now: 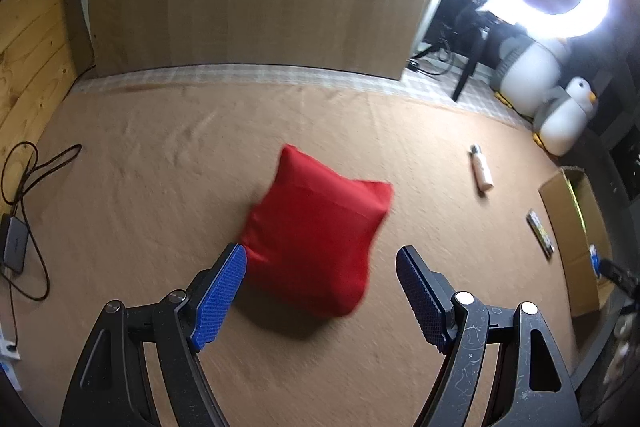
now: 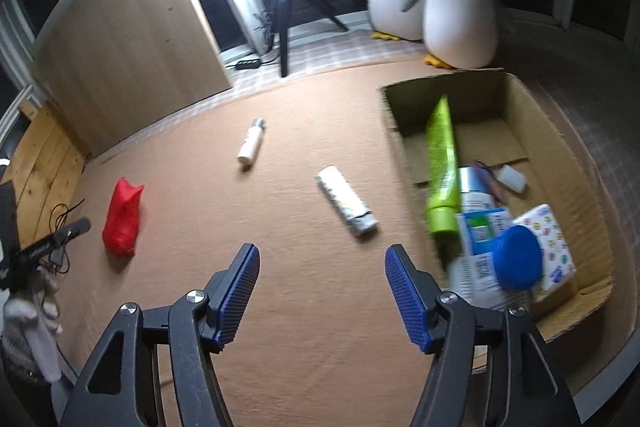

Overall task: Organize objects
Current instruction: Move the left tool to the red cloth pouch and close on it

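The left gripper [image 1: 320, 263] hangs with its jaws spread wide and empty over the red bag [image 1: 316, 231], which lies on the tan cloth [image 1: 160, 167] dead ahead at twelve o'clock, its near corner just beside the left pad. The right gripper [image 2: 322, 267] is likewise wide apart and holds nothing; the cardboard box [image 2: 560, 155] sits at its two o'clock, already holding a green tube [image 2: 442, 163] and other packets. A white bottle [image 2: 250, 143] and a flat white pack [image 2: 347, 205] lie loose at twelve. To take the bag well, centre both pads across its middle, lower until they straddle the fabric, then close slowly; it looks soft, though blur makes that uncertain.
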Demonstrator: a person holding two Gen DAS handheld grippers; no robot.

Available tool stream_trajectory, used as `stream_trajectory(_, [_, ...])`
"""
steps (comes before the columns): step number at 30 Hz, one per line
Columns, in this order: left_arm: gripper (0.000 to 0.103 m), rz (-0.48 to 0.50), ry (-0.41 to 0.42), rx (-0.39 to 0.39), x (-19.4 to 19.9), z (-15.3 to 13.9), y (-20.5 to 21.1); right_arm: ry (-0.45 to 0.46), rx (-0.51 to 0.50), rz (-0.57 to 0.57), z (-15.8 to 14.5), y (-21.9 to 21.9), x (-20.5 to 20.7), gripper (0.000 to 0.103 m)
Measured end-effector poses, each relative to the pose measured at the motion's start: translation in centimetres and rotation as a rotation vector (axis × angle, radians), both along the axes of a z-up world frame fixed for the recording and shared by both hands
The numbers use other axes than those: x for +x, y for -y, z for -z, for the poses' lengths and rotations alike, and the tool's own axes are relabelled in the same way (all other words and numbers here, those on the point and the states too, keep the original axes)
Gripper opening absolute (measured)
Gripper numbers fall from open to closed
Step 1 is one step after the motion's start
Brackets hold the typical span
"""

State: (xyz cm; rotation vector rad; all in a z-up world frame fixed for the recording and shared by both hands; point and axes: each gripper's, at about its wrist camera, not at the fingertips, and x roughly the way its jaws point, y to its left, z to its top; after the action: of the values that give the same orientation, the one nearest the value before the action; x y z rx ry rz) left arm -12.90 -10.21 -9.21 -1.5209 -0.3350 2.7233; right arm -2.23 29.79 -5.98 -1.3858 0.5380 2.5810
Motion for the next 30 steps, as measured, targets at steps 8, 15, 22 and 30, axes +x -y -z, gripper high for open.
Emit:
stream_trajectory(8, [0.08,-0.07,0.024,0.117,-3.8,2.7,4.3,0.022,-0.017,-0.047,0.7,3.5,-1.2,0.063])
stream_trajectory(15, [0.08,-0.097,0.055,0.231,-5.5,5.2,6.0,0.033,-0.016,-0.057,0.9,4.4,-1.2,0.064])
stream_trajectory(22, [0.073,-0.067,0.085,0.276,-5.6,6.8,5.3,0.045,-0.027,-0.048,1.1,4.0,-1.2,0.064])
stream_trajectory(30, [0.063,-0.029,0.069,0.246,-4.5,6.7,2.9,0.053,-0.025,-0.059,1.3,4.0,-1.2,0.064])
